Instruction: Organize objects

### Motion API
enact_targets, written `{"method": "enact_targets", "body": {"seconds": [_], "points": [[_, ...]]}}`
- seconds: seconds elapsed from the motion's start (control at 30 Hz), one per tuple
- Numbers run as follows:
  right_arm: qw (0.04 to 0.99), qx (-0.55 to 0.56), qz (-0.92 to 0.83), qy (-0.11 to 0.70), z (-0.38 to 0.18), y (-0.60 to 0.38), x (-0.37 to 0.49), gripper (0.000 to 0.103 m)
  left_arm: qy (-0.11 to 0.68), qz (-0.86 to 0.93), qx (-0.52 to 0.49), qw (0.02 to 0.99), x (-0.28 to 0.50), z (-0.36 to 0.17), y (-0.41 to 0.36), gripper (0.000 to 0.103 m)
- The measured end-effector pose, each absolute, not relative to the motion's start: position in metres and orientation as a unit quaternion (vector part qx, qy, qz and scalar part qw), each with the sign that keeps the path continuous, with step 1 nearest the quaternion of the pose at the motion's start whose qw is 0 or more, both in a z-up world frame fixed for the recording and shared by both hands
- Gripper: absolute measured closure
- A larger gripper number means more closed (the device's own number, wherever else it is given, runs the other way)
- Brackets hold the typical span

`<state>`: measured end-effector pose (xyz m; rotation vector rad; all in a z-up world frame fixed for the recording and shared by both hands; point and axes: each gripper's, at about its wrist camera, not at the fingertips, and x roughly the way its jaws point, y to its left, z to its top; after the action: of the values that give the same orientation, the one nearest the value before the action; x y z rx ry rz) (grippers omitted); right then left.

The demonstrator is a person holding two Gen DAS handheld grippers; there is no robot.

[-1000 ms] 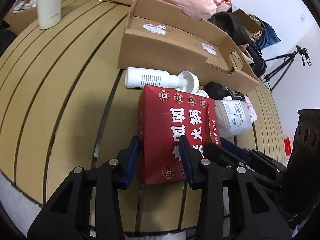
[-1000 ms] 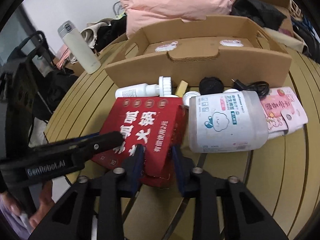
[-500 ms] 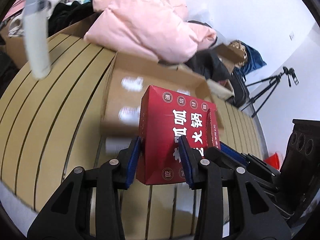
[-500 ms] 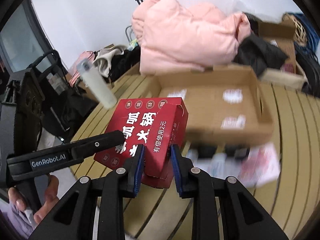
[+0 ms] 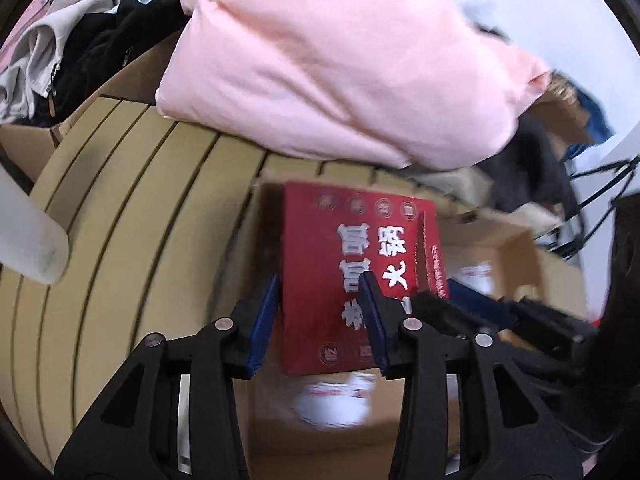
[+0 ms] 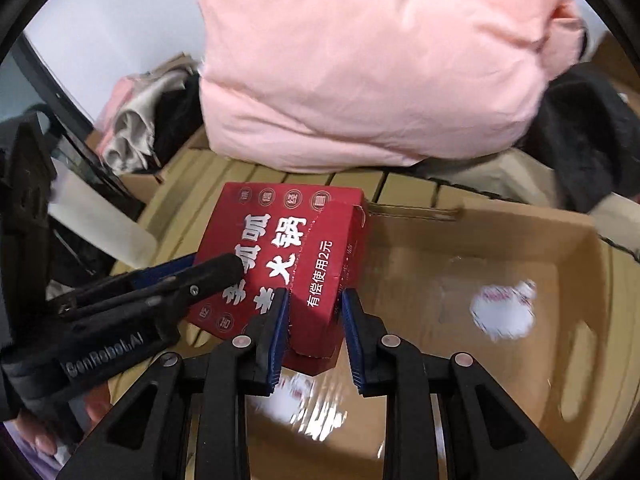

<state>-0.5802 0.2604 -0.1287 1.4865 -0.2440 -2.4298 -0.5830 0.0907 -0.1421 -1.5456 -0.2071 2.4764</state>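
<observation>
A red carton with white Chinese lettering (image 5: pixel 352 256) hangs in the air over the open cardboard box (image 5: pixel 516 256). My left gripper (image 5: pixel 320 312) is shut on its left part. My right gripper (image 6: pixel 314 320) is shut on its right near corner; the red carton (image 6: pixel 288 248) shows there above the cardboard box's floor (image 6: pixel 440 304). The left gripper also shows in the right wrist view (image 6: pixel 224 268), clamped on the carton's left side. The box floor carries white stickers (image 6: pixel 504 308).
A big pink padded jacket (image 5: pixel 340 60) lies at the table's far edge behind the box. A white flask (image 5: pixel 28 240) stands left on the slatted wooden table (image 5: pixel 132 208). Dark clothes (image 6: pixel 580 148) and a tripod (image 5: pixel 600 196) are at the right.
Both grippers have lifted the red carton off the table and carried it forward over the cardboard box. The bottles and packets that lay beside it have dropped out of view.
</observation>
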Motion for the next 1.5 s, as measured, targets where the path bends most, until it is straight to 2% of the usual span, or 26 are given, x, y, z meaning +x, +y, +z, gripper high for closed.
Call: {"method": "enact_targets", "body": {"seconds": [0.07,0.1,0.13,0.17,0.2,0.27,0.3,0.33,0.43,0.53,0.7,0.77,0.83,0.97,1.2,1.37,1.5], "points": [[0.139,0.525,-0.836,-0.074,-0.141,0.255,-0.589,0.072,-0.061,0.851,-0.509,0.110,-0.581,-0.148,0.085,0.058],[0.140,0.527,-0.835,-0.070,-0.146,0.253,-0.592,0.072,-0.046,0.858,-0.499,0.112,-0.579,-0.148,0.086,0.054],[0.141,0.527,-0.836,-0.067,-0.150,0.253,-0.594,0.072,-0.031,0.862,-0.493,0.111,-0.575,-0.148,0.087,0.049],[0.139,0.529,-0.835,-0.065,-0.152,0.254,-0.594,0.068,-0.020,0.865,-0.488,0.111,-0.574,-0.149,0.088,0.038],[0.131,0.534,-0.833,-0.061,-0.156,0.257,-0.596,0.065,-0.014,0.869,-0.483,0.106,-0.572,-0.149,0.088,0.034],[0.105,0.534,-0.837,-0.052,-0.160,0.264,-0.595,0.041,-0.003,0.875,-0.476,0.088,-0.568,-0.150,0.084,0.031],[0.096,0.528,-0.842,-0.054,-0.160,0.270,-0.593,0.023,-0.009,0.874,-0.477,0.089,-0.568,-0.148,0.080,0.031],[0.096,0.524,-0.844,-0.060,-0.159,0.276,-0.590,0.016,-0.019,0.872,-0.480,0.092,-0.566,-0.146,0.077,0.031],[0.094,0.514,-0.850,-0.069,-0.144,0.291,-0.574,0.016,-0.052,0.872,-0.473,0.111,-0.550,-0.121,0.065,0.031],[0.083,0.493,-0.864,-0.053,-0.112,0.305,-0.546,0.016,-0.043,0.887,-0.443,0.122,-0.515,-0.081,0.057,0.028],[0.075,0.457,-0.886,-0.030,-0.046,0.333,-0.465,0.016,0.047,0.923,-0.370,0.092,-0.416,-0.005,0.041,0.013],[0.071,0.446,-0.892,-0.007,-0.022,0.335,-0.426,0.016,0.051,0.931,-0.351,0.085,-0.378,0.019,0.027,0.010],[0.065,0.431,-0.900,0.011,-0.004,0.332,-0.395,0.016,0.050,0.937,-0.337,0.078,-0.341,0.038,0.014,0.001],[0.074,0.398,-0.914,0.030,0.031,0.326,-0.313,0.016,0.052,0.945,-0.320,0.055,-0.261,0.063,-0.007,0.000],[0.097,0.345,-0.933,0.036,0.049,0.304,-0.167,0.016,0.030,0.952,-0.297,0.066,-0.140,0.060,-0.014,0.000],[0.102,0.332,-0.937,0.037,0.031,0.279,-0.072,0.016,0.025,0.951,-0.296,0.087,-0.069,0.042,-0.010,0.000],[0.102,0.331,-0.938,0.003,0.009,0.269,-0.023,0.016,0.007,0.947,-0.302,0.111,-0.032,0.026,-0.007,0.000]]}}
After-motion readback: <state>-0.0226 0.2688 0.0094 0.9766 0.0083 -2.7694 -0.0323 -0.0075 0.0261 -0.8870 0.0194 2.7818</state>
